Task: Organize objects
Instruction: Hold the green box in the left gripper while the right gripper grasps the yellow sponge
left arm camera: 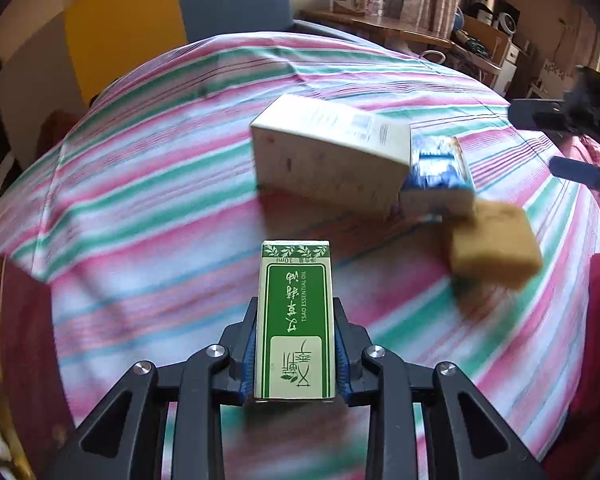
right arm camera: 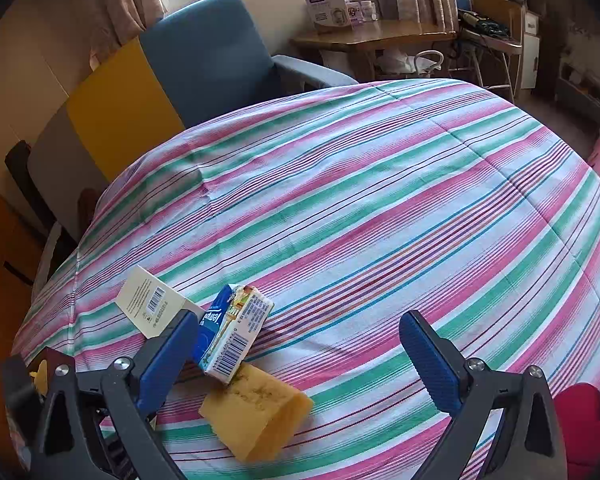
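Green box (left arm camera: 296,320) sitting clamped between the blue pads of the left claw (left arm camera: 296,312), jaws pressing on both its long sides, printed face up, far end jutting past the fingertips over the striped cloth (left arm camera: 140,200). Lying just beyond it on the cloth: a large white box (left arm camera: 328,152), a blue carton (left arm camera: 436,176) touching that box's right end, and a tan sponge (left arm camera: 492,240) just beside the carton, all blurred in the left view. Standing wide open in the right view, the right claw (right arm camera: 300,344), nothing between its pads, hanging above the cloth with its left finger (right arm camera: 164,356) overlapping the white box's corner and the carton. Sponge lying near that finger, partly under the carton's end. Blue armchair (right arm camera: 208,56) standing behind the covered surface.
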Tool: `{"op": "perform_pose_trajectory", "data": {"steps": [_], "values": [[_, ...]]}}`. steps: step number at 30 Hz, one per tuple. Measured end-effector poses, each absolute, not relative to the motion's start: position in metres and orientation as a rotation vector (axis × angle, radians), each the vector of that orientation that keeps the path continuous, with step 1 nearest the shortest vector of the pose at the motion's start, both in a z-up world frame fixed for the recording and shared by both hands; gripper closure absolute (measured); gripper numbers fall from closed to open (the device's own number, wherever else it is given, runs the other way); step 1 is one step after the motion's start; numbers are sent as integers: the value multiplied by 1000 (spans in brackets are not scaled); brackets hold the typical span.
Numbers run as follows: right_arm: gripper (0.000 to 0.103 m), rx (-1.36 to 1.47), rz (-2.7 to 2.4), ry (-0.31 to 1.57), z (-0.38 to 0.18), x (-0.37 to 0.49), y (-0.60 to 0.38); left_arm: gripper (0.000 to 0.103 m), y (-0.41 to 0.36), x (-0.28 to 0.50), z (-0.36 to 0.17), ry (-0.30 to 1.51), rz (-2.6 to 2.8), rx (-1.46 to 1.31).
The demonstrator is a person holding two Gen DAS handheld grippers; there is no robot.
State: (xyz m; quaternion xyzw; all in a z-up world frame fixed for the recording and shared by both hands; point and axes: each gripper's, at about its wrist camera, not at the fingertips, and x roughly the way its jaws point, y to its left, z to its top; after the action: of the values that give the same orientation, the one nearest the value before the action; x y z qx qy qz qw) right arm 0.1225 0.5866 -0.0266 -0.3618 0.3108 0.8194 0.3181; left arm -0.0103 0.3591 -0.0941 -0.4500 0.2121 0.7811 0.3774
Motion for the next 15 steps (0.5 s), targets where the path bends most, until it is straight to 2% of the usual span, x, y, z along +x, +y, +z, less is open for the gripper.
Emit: {"op": "perform_pose_trajectory", "data": {"steps": [7, 15], "values": [[2, -1086, 2240, 813, -36, 107, 574, 73, 315, 13, -95, 507, 2034, -1121], [2, -1228, 2283, 679, -48, 91, 553, 72, 299, 26, -97, 479, 2069, -1057]]}}
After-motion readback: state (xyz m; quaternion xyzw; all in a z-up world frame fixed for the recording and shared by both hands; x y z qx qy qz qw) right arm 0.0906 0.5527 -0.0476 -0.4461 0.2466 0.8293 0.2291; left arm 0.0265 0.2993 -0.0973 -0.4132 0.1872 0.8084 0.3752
